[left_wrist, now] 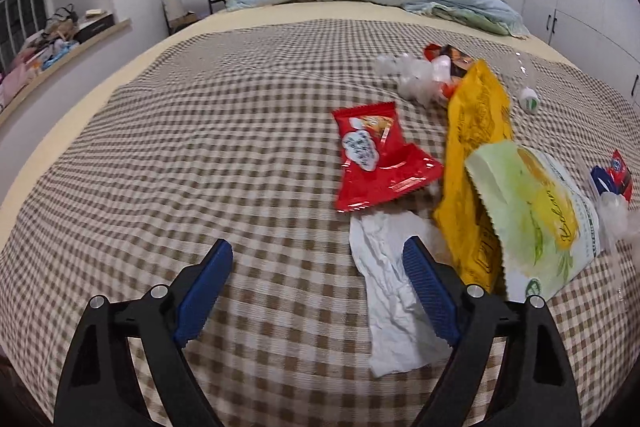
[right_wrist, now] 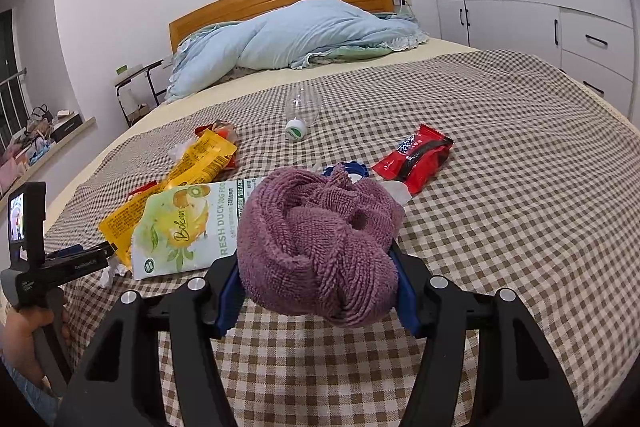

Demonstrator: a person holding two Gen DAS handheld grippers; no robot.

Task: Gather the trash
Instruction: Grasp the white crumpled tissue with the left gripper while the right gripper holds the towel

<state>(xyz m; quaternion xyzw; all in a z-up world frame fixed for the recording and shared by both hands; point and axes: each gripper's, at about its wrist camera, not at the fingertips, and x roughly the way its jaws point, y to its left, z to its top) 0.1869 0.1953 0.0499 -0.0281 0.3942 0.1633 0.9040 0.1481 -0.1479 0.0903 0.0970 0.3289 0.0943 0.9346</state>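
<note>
The left gripper (left_wrist: 318, 267) stands wide open over the checked bedspread (left_wrist: 180, 147), nothing between its blue pads; its right pad overlaps the crumpled white tissue (left_wrist: 384, 283). Just beyond the tissue lies a red snack wrapper (left_wrist: 376, 163), beside it a yellow bag (left_wrist: 476, 147) and a green dog-food pouch (left_wrist: 536, 211). The right gripper (right_wrist: 316, 291) clamps a bunched purple towel (right_wrist: 320, 243); past the towel lie a red-black wrapper (right_wrist: 416, 155) and a clear plastic bottle (right_wrist: 300, 115).

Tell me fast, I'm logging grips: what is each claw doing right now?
Left claw: open, holding nothing, one finger over the white tissue.
Right claw: closed on the purple towel.
</note>
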